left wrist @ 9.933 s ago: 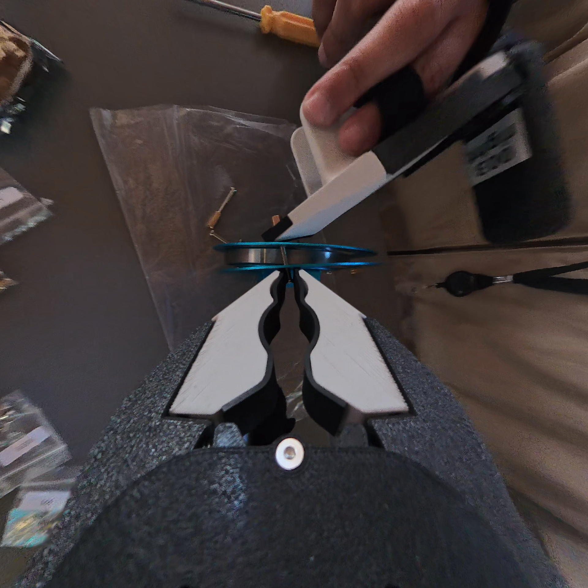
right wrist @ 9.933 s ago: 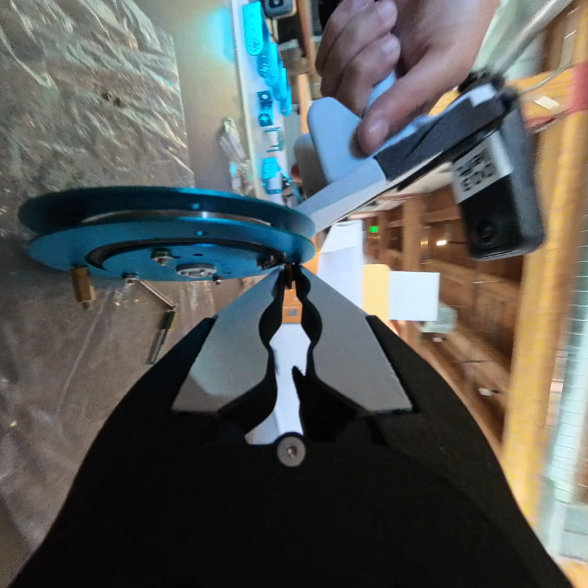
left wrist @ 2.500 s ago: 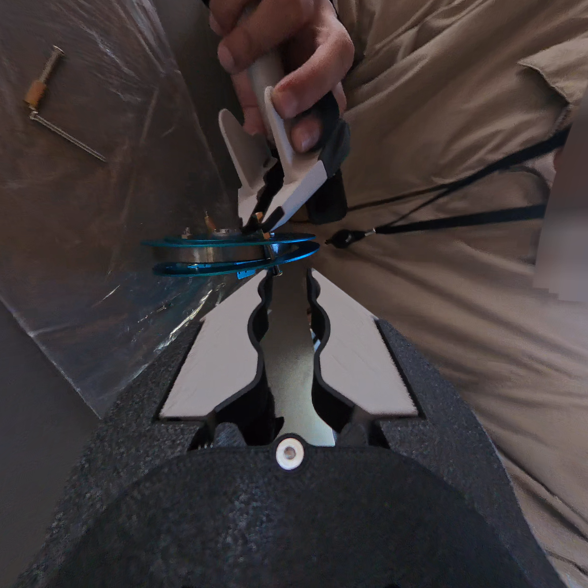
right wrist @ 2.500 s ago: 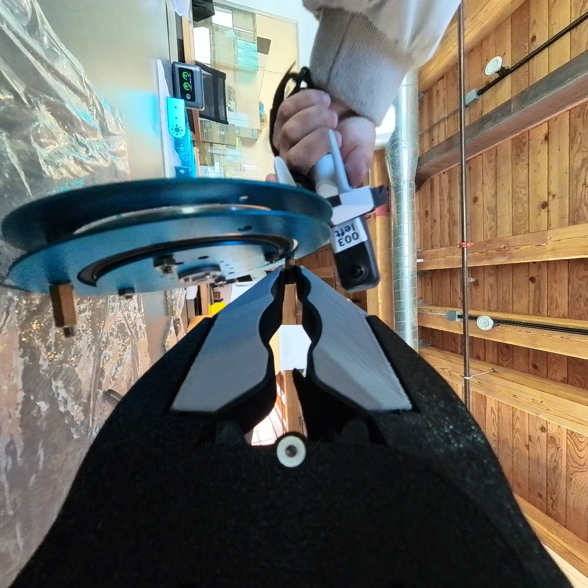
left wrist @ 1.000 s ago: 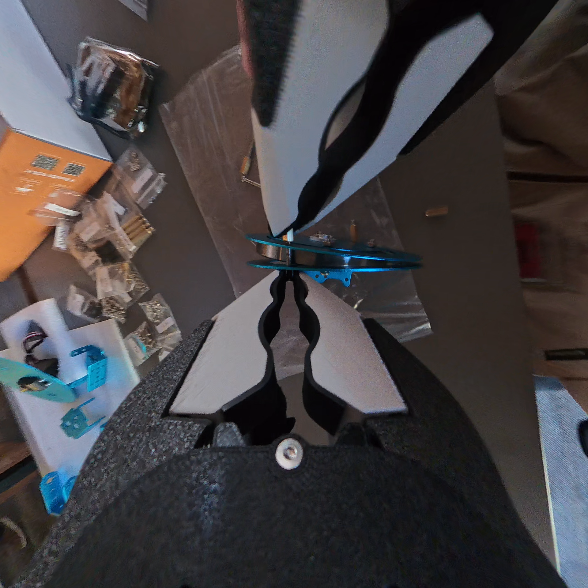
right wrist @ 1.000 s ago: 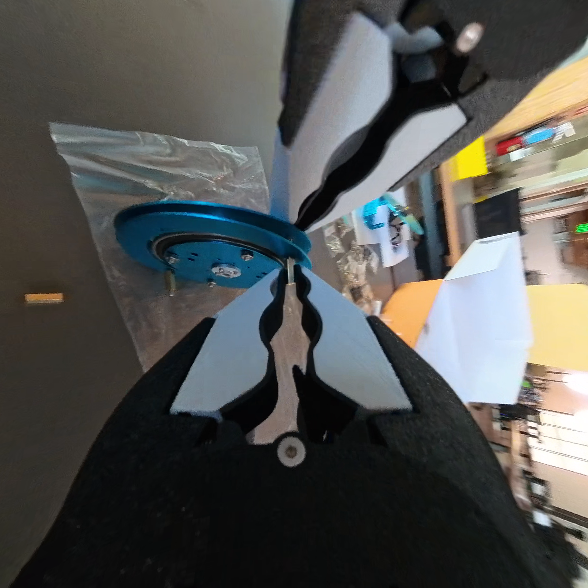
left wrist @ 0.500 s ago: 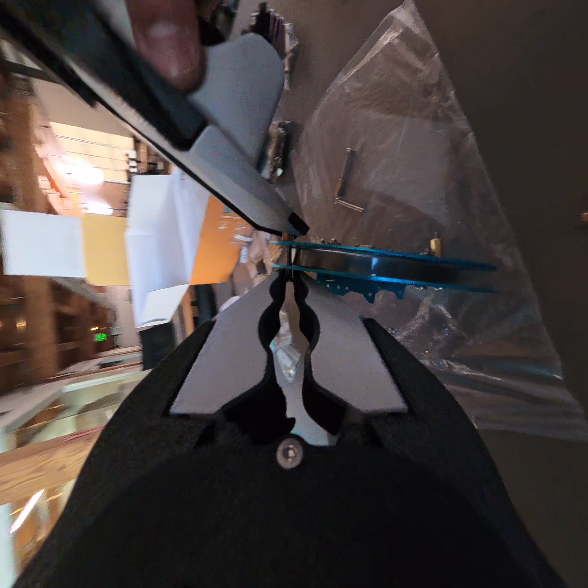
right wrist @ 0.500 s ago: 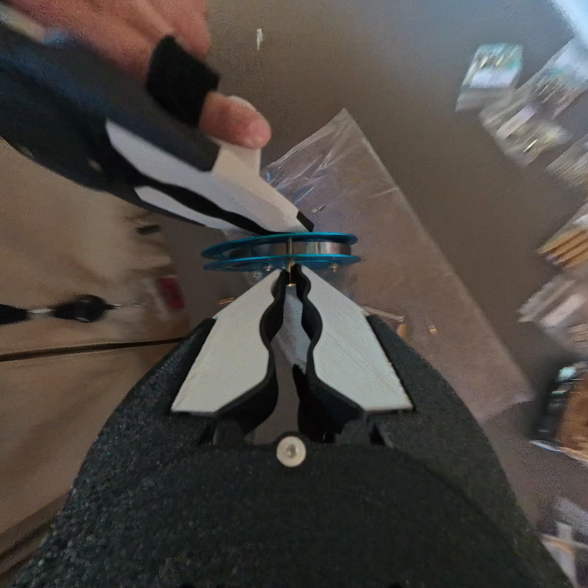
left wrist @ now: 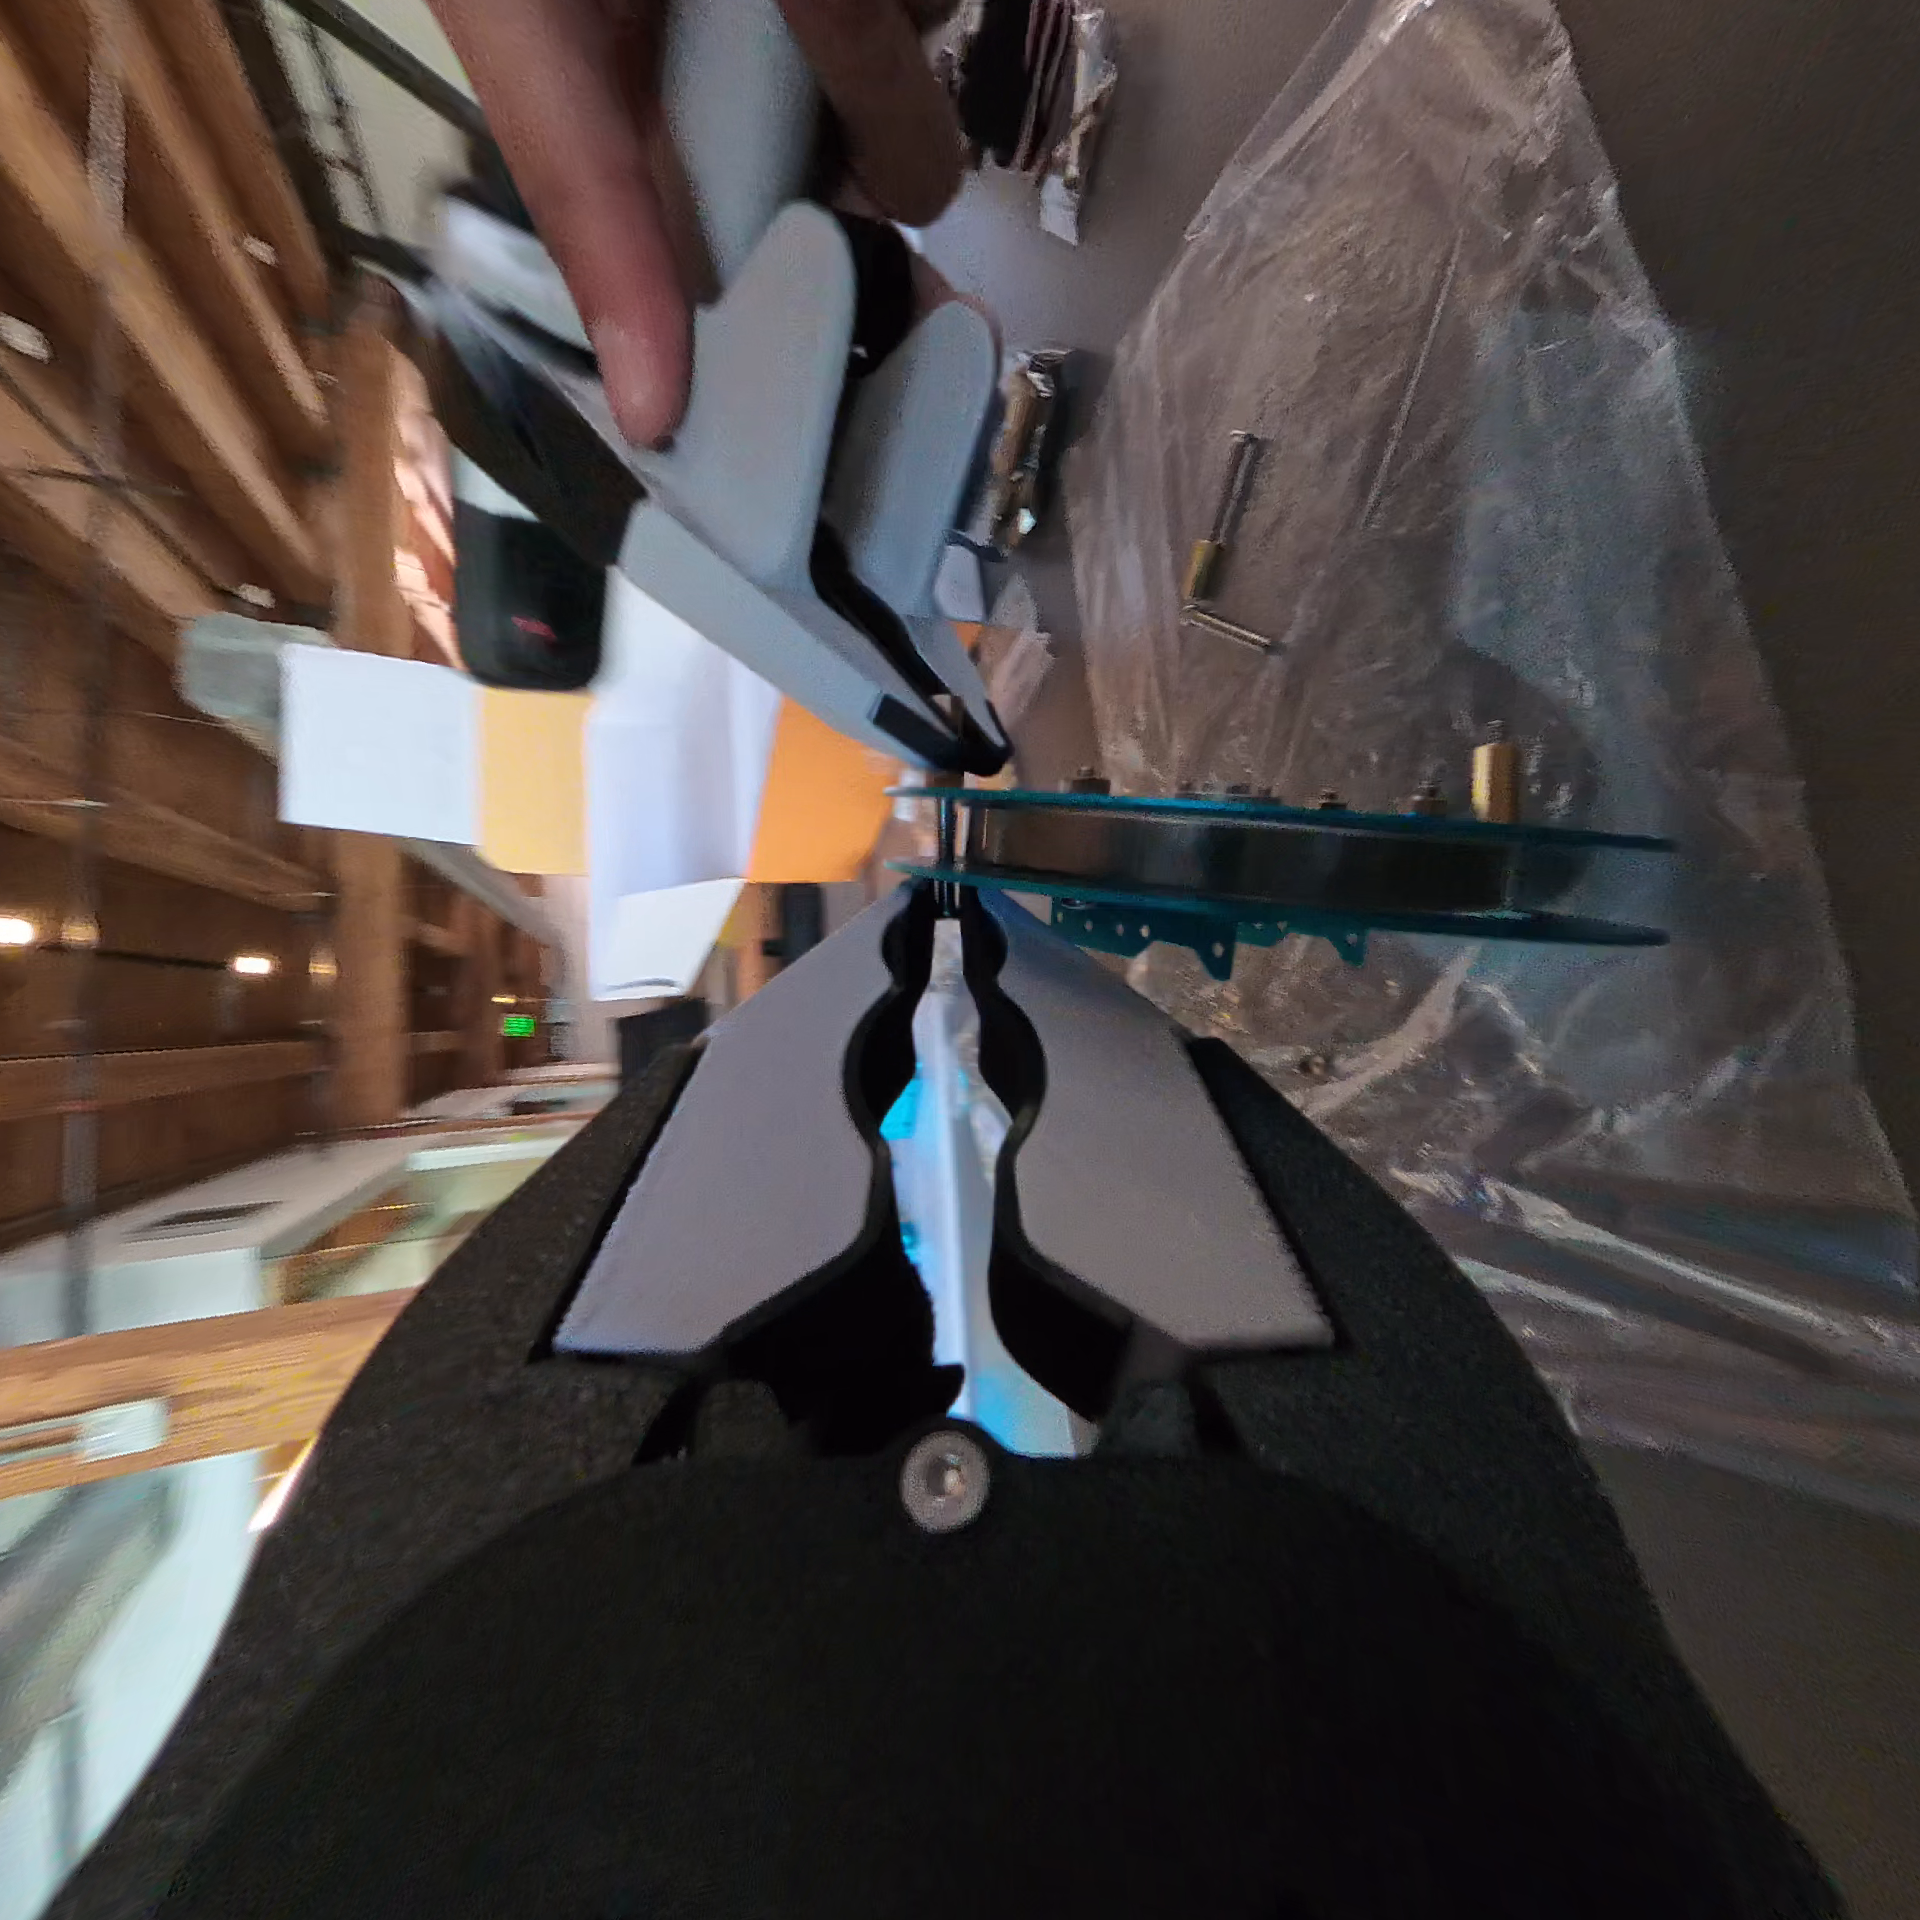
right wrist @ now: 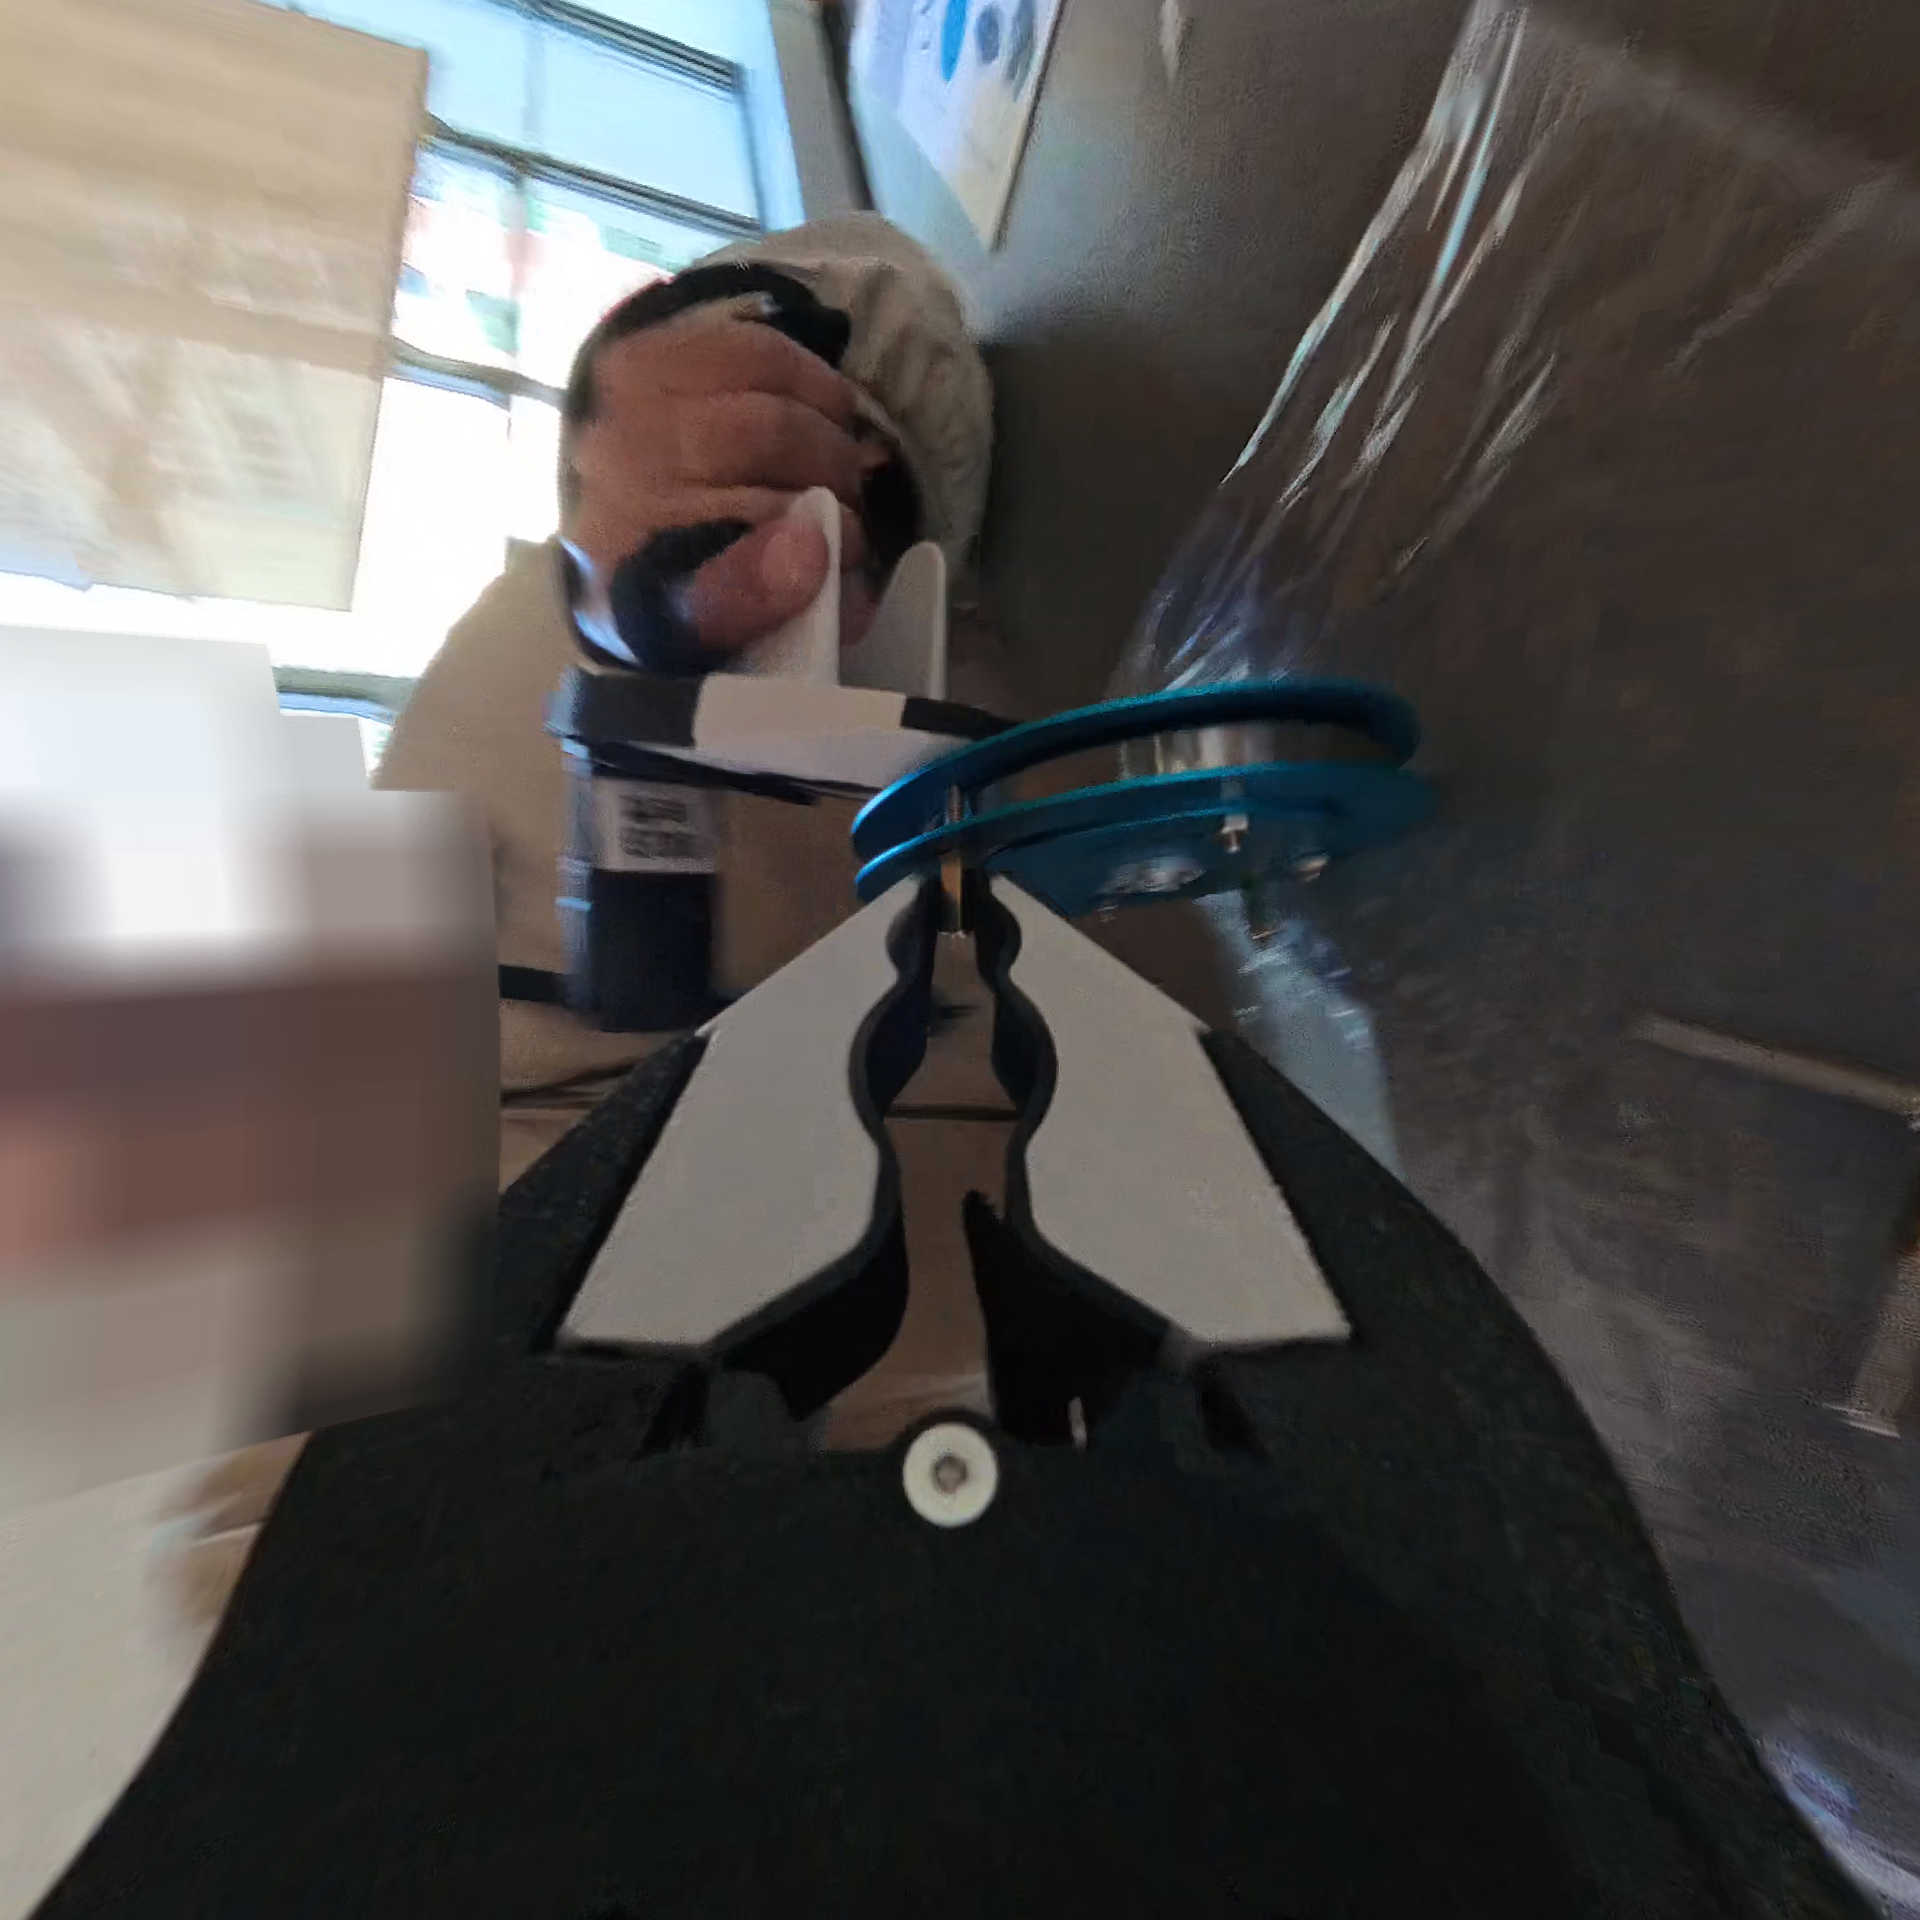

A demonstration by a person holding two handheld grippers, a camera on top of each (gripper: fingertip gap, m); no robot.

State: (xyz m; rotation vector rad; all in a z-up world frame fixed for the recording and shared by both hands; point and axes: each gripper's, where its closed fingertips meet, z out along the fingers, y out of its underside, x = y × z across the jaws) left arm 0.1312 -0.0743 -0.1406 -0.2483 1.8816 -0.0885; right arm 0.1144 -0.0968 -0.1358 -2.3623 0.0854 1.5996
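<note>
Blue anodised discs (left wrist: pixel 1278 868), two stacked round a steel ring, hang off the counter (left wrist: pixel 1787 312) above a clear plastic bag (left wrist: pixel 1455 416). The left tool (left wrist: pixel 940 914) is pinched nearly closed on a thin screw (left wrist: pixel 943 854) at the rim; the right tool (right wrist: pixel 951 914) grips a small brass post (right wrist: pixel 952 902) there, opposite. Loose brass standoffs (left wrist: pixel 1205 566) lie on the bag. Labels are too blurred to make out.

walls: wood planks (left wrist: pixel 156 935) | window: bright daylight (right wrist: pixel 582 249) | surface: dark grey table (left wrist: pixel 1808 312)
</note>
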